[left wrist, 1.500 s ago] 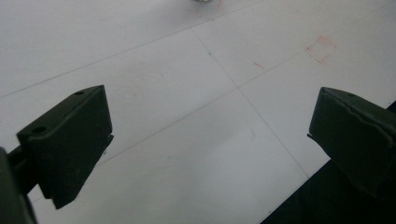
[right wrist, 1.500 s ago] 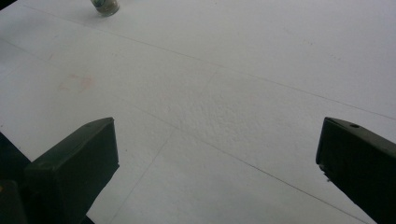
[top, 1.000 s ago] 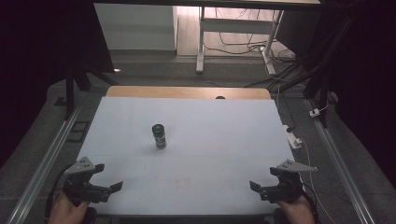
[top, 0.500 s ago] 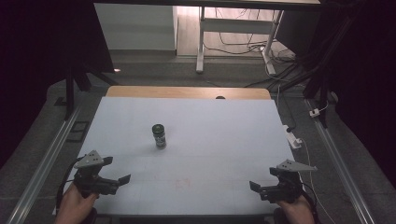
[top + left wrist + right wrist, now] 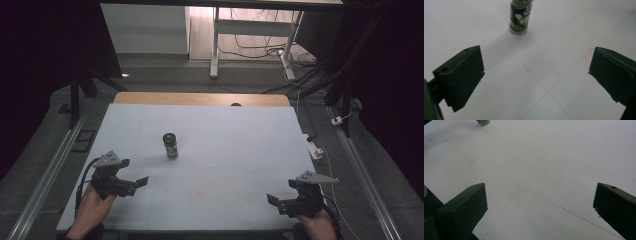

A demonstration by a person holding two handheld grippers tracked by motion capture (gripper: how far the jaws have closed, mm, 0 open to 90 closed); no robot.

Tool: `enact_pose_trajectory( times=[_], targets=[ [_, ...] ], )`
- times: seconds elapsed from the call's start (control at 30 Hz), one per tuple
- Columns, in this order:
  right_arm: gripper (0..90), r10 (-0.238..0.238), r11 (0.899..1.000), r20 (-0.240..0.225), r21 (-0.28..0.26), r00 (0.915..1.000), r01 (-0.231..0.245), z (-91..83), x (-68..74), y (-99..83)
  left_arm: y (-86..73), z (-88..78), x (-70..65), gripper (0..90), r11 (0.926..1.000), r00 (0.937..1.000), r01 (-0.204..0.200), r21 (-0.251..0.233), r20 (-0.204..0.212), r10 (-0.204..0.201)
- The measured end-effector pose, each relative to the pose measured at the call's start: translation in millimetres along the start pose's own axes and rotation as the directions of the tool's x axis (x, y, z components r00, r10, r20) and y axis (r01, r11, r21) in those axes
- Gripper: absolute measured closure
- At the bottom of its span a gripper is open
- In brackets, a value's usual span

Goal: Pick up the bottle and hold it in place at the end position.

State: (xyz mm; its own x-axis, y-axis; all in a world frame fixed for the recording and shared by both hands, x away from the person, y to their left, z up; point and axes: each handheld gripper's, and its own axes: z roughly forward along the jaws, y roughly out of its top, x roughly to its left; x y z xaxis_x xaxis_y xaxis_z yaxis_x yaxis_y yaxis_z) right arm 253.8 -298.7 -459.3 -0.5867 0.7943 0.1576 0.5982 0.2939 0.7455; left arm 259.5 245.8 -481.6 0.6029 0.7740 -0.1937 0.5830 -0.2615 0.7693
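A small spice jar [image 5: 170,145] with a dark lid and green label stands upright on the white table [image 5: 240,150], left of centre. My left gripper [image 5: 140,181] is open, low over the table, a short way in front and to the left of the jar. In the left gripper view the spice jar [image 5: 520,16] stands ahead between the wide-apart jaws, well beyond them. My right gripper [image 5: 272,201] is open near the front right corner, nothing between its jaws. The jar's base [image 5: 483,122] peeks in at the top of the right gripper view.
A wooden strip [image 5: 200,98] edges the table's far side. Metal rails [image 5: 47,170] run along both sides. A white power strip [image 5: 314,148] and cables lie off the right edge. Faint red marks [image 5: 587,53] stain the table surface.
My left gripper has moved forward and to the right, toward the jar. The right gripper has stayed where it was.
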Motion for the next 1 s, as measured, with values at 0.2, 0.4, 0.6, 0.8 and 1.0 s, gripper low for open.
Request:
enact_pose_trajectory(
  times=[0.2,0.4,0.6,0.8,1.0],
  targets=[
    [0.0,-0.001,1.000,-0.001,0.002,1.0000,0.001,0.2,0.1,0.1,9.2,11.7,2.0,0.0,0.9995,0.9995,-0.025,0.018,-0.020,0.025],
    [0.0,-0.002,1.000,-0.001,0.004,1.0000,0.002,0.5,0.1,0.2,17.1,23.4,4.4,0.0,0.9983,0.9982,-0.049,0.030,-0.032,0.050],
    [0.0,-0.003,1.000,-0.002,0.003,1.0000,0.004,0.8,0.1,0.1,24.8,35.7,11.3,0.0,0.9988,0.9991,-0.041,0.029,-0.006,0.041],
    [0.0,-0.004,1.000,-0.001,0.006,1.0000,0.004,0.9,0.0,0.2,32.2,49.6,17.3,0.0,0.9984,0.9990,-0.044,0.036,0.000,0.044],
    [0.0,-0.004,1.000,-0.003,0.007,1.0000,0.004,0.9,0.1,0.2,40.0,66.0,20.3,0.0,0.9965,0.9974,-0.069,0.047,-0.017,0.070]
  ],
)
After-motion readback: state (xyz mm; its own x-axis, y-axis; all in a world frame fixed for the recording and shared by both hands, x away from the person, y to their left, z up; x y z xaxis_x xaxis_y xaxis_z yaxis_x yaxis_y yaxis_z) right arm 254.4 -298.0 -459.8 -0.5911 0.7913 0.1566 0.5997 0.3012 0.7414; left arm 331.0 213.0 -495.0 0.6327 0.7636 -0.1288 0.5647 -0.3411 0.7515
